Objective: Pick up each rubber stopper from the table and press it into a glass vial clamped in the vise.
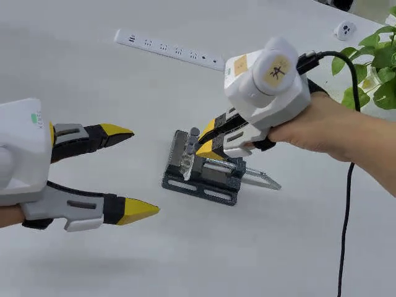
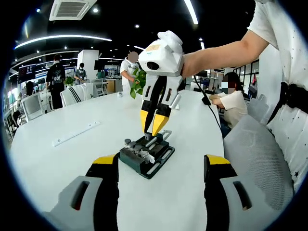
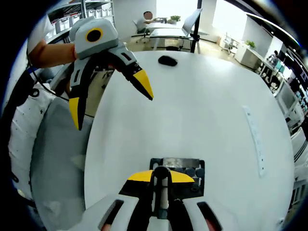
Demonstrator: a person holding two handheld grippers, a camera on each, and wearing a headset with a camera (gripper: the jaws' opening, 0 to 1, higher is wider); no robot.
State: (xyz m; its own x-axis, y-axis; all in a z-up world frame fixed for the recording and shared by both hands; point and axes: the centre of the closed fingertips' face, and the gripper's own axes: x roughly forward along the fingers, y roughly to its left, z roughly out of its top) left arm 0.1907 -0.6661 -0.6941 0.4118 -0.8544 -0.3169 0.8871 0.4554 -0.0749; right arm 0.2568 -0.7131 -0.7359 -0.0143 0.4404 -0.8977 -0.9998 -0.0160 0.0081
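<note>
A black vise (image 1: 201, 176) sits mid-table and clamps glass vials (image 1: 187, 162), some capped with grey stoppers (image 1: 193, 132). My right gripper (image 1: 201, 139) hovers just over the vise's right side. Its yellow tips are shut on a dark rubber stopper (image 3: 161, 172), with the vise (image 3: 192, 166) right beyond them. In the left gripper view the right gripper (image 2: 152, 130) points down at the vise (image 2: 147, 155). My left gripper (image 1: 133, 170) stays left of the vise, wide open with nothing in it. The left gripper (image 3: 111, 108) hangs in the air across the table.
A white power strip (image 1: 170, 48) lies at the table's far side. A green plant (image 1: 374, 62) and a small white device (image 1: 344, 29) are at the far right. A black cable (image 1: 346, 185) trails from the right gripper. A dark mouse (image 3: 167, 60) rests far off.
</note>
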